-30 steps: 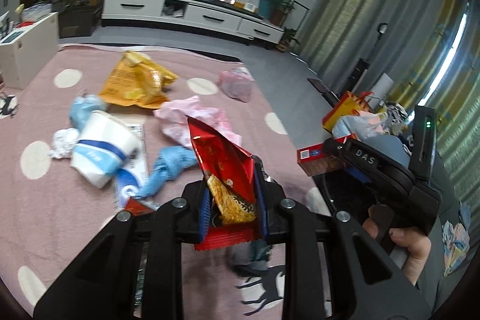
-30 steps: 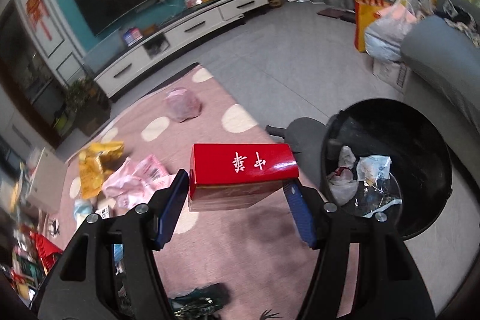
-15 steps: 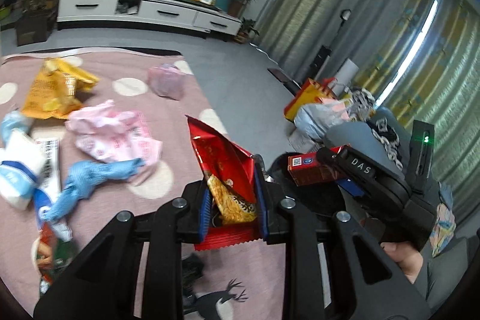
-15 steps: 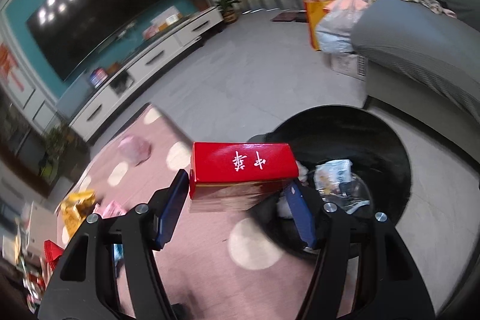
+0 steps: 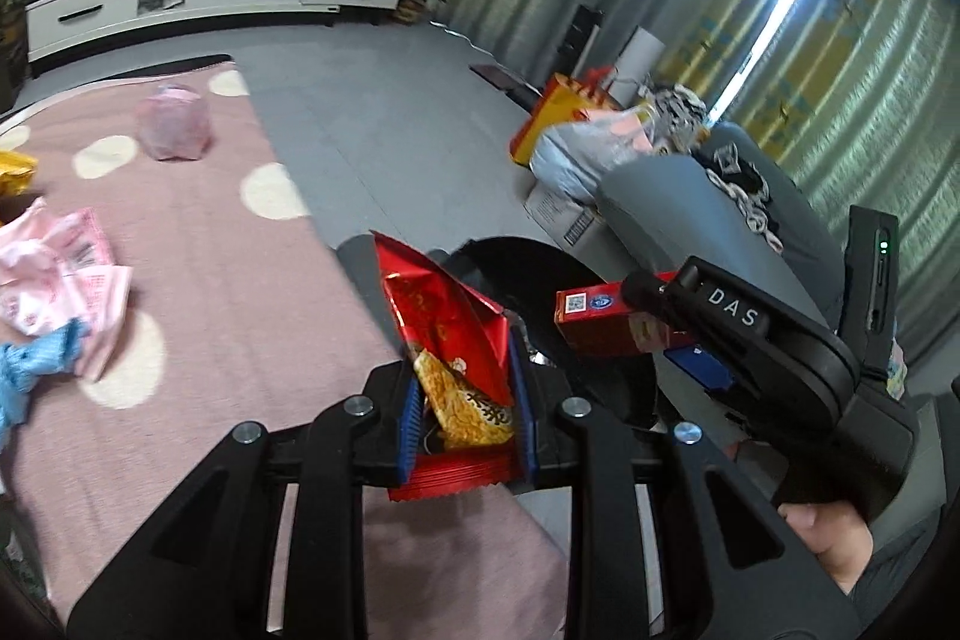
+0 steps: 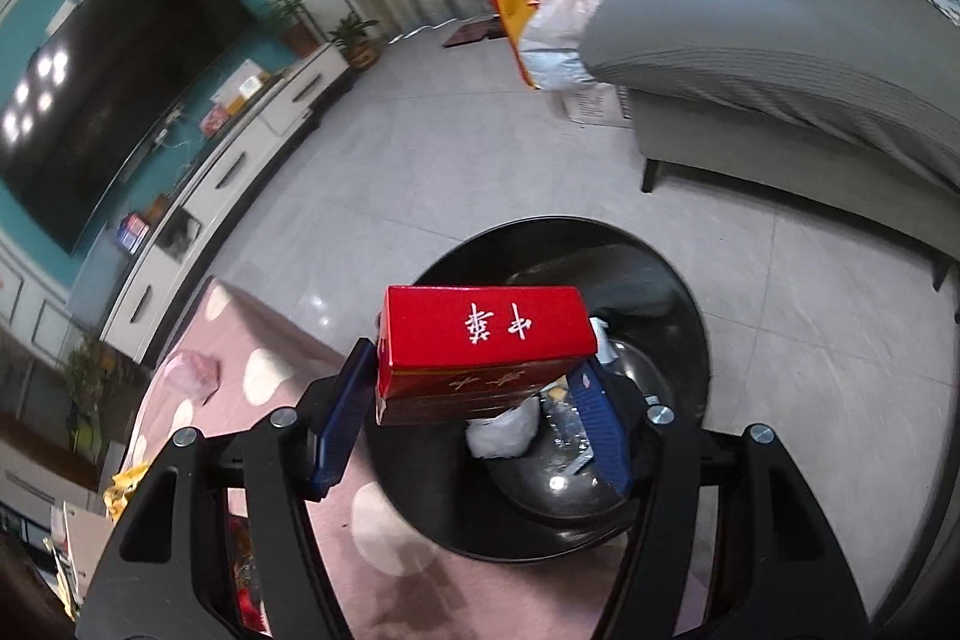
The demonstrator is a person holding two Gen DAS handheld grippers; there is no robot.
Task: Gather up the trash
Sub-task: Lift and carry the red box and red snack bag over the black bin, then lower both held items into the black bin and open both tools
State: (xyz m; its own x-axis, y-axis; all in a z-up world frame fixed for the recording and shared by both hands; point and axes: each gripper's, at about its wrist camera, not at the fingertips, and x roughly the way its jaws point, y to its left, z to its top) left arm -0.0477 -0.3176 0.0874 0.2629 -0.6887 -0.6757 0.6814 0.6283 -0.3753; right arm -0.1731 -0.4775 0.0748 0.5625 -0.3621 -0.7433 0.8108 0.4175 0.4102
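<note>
Moved since earlier: both grippers have swung off the rug litter toward the bin; in the right wrist view the black trash bin (image 6: 678,280) now sits right under the red box, where a second ago it was off to the side.
Rug, far left: pink dotted rug (image 5: 198,244) still has a crumpled pink wrapper (image 5: 60,268), a blue rag (image 5: 30,370) and a pink plastic bag (image 5: 174,130) to collect.
Left gripper (image 5: 465,400): jaws nearly closed, pinching a red snack wrapper (image 5: 444,316) that stands up between the pads; it is over the rug edge, just short of the bin.
Right gripper (image 6: 474,412): jaws about half open, clamped on the ends of a red cigarette box (image 6: 480,334); box held level above the bin mouth.
Bin contents: white crumpled trash (image 6: 504,430) and clear plastic at the bottom.
Risk 1: wrapper is light and floppy; released from here it probably lands on the rug or catches the rim.
Risk 2: wrapper may stick to a pad when the jaws open.
Risk 3: the grippers are close together over one opening; they could bump and knock the box loose early.
Risk 4: box sits near the rug-side rim; dropped tilted, it could bounce out.
</note>
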